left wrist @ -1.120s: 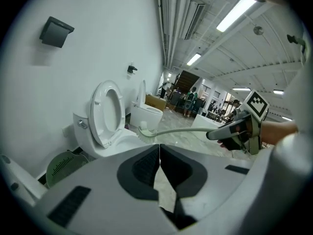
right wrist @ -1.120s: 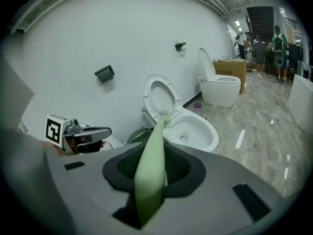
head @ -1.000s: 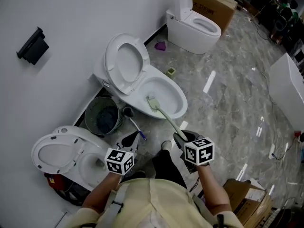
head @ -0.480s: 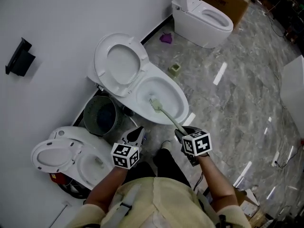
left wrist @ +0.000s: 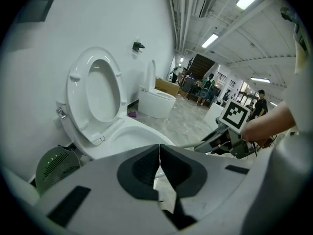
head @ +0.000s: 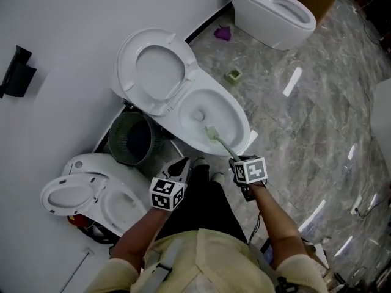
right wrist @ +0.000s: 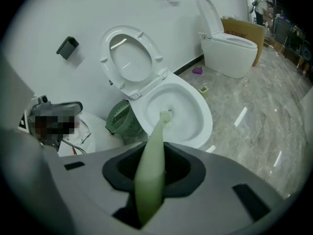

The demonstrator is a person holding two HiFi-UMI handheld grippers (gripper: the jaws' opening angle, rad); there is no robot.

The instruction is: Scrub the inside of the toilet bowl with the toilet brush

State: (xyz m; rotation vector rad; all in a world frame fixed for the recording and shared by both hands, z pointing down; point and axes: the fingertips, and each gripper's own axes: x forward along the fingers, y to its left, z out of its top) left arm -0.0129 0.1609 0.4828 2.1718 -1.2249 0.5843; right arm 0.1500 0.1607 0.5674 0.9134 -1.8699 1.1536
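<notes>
Green toilet brush (right wrist: 157, 136) clamped in right tongs (right wrist: 152, 173), end hidden, head in bowl (right wrist: 191, 106), left tongs (left wrist: 159, 166) closed

Ceiling strip lights (left wrist: 211, 40) lit the room evenly, streaking glare across the glossy floor (head: 305, 139). Both gripper views bulged toward black corners, and the toilet brush (right wrist: 149, 180) blurred near the lens.

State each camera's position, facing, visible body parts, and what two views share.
Head view: on the head, facing down at the toilet bowl; forearms, left gripper, right gripper.
Left gripper view: on that gripper, facing the bowl; shut jaws.
Right gripper view: on that gripper, along the toilet brush; jaws clamping it.
Shared by both gripper views: green basket.
</notes>
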